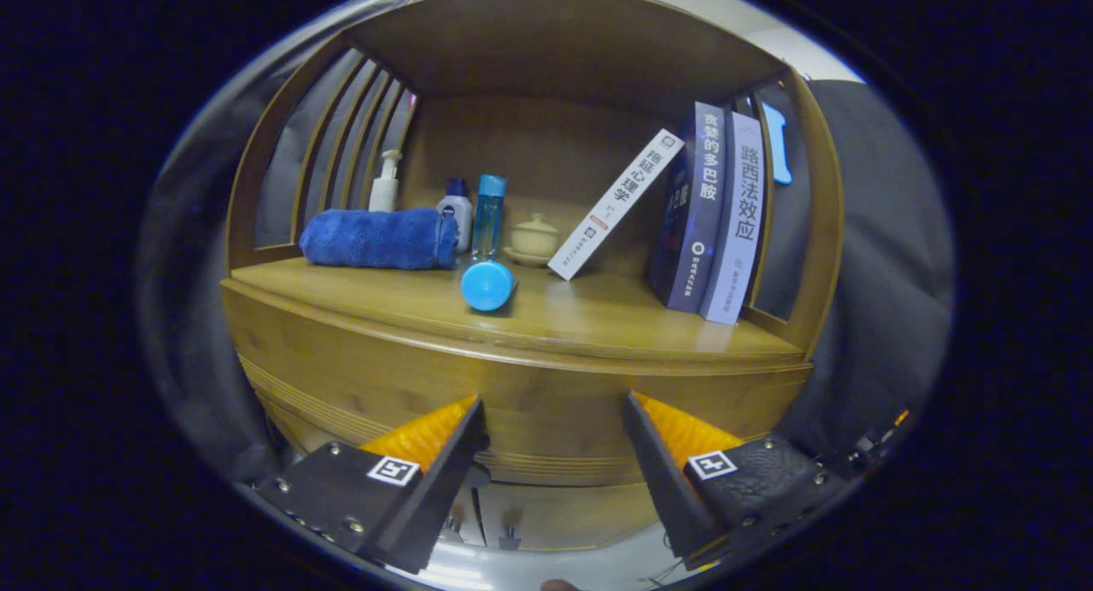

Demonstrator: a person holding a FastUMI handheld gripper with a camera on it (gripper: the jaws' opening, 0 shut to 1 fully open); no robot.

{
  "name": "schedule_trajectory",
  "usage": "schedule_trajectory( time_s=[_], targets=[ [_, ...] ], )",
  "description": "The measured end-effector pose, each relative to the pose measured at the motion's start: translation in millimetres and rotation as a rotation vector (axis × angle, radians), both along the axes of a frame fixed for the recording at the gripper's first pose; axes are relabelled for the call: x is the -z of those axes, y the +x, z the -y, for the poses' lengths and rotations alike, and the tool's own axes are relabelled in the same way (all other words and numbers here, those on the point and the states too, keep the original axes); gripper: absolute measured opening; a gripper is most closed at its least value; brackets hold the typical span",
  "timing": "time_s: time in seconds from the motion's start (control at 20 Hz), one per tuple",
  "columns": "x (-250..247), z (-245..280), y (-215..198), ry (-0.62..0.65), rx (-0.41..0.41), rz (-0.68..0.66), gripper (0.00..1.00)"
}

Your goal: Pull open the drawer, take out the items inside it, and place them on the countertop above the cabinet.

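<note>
The wooden cabinet (512, 386) takes up most of the gripper view, its open shelf serving as the countertop (598, 313) above a drawer front (529, 420) that looks flush and closed, lying beyond and between the fingers. Two books (713, 211) stand at about three o'clock on the shelf against the right side rail, and a third, white book (615, 204) leans toward them at about one o'clock from the shelf's centre. At nine o'clock lies a rolled blue towel (376, 238), with a white pump bottle (386, 181) behind it and a small dark-capped bottle (456, 211) just beside its right end. Near the centre a blue bottle (488, 258) lies on its side, cap pointing toward the camera, and a small lidded cup on a saucer (534, 238) sits just behind it at one o'clock. The gripper (555, 441) hovers low at six o'clock, its fingers spread wide apart and gripping nothing. What the drawer holds is hidden. This scene fits either a closed drawer yet to be emptied, or one emptied and pushed shut with the blue bottle and its neighbours already laid on top; the view cannot settle which.
</note>
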State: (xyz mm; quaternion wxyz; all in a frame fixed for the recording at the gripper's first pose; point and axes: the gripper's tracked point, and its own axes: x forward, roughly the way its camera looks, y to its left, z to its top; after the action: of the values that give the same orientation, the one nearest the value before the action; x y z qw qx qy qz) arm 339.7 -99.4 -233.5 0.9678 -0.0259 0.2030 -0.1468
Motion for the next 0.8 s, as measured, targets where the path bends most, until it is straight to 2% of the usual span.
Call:
schedule_trajectory(
  time_s=[0.15,0.35,0.8],
  targets=[
    [-1.4,1.0,-2.5,-0.021,-0.004,-0.017,0.98],
    [-33.2,-12.8,-14.5,0.023,-0.012,0.037,0.96],
    [-166.4,-26.7,-79.8,0.079,-0.079,0.243,0.96]
  ],
)
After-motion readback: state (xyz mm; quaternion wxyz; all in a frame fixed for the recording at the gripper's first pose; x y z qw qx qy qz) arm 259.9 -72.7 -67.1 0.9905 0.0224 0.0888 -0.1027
